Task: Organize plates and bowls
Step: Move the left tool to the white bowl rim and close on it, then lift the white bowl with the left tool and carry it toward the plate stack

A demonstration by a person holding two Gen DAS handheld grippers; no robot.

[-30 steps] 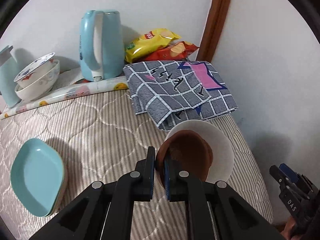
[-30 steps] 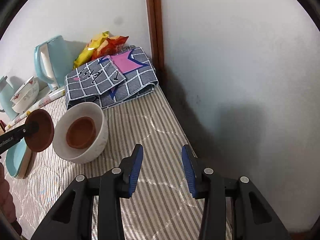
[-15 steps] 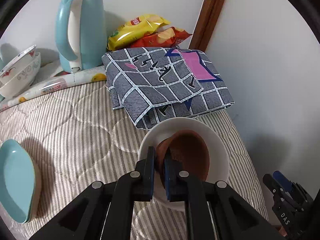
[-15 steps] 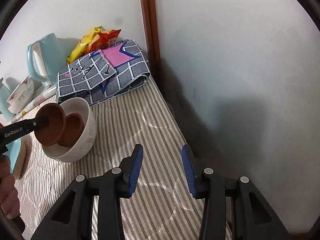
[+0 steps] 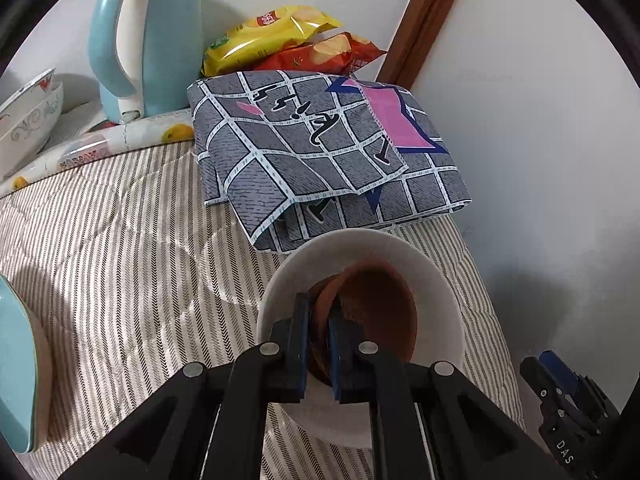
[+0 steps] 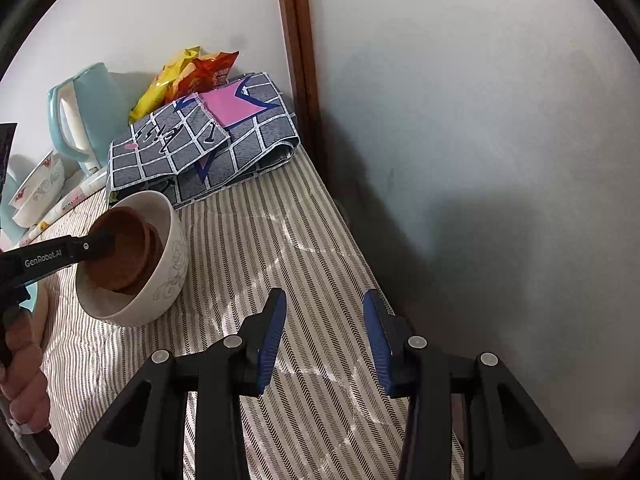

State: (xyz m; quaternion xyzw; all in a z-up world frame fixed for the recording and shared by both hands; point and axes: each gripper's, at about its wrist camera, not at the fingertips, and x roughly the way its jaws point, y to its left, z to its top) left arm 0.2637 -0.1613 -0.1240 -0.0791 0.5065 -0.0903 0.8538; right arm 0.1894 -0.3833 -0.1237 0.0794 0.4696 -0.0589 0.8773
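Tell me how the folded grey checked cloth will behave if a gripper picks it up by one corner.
The grey checked cloth would probably go floppy: its folded layers sag at the edges. The folds would likely fall open, since nothing pins them. It looks light, thin fabric lying flat on the striped cover.

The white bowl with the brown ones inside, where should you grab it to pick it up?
Probably by its rim. The white bowl sits upright with tall curved sides too wide to squeeze, so pinch the thin rim from above, one finger inside and one outside. The right side looks best: it is bare there, while the brown bowl and left gripper crowd the other side.
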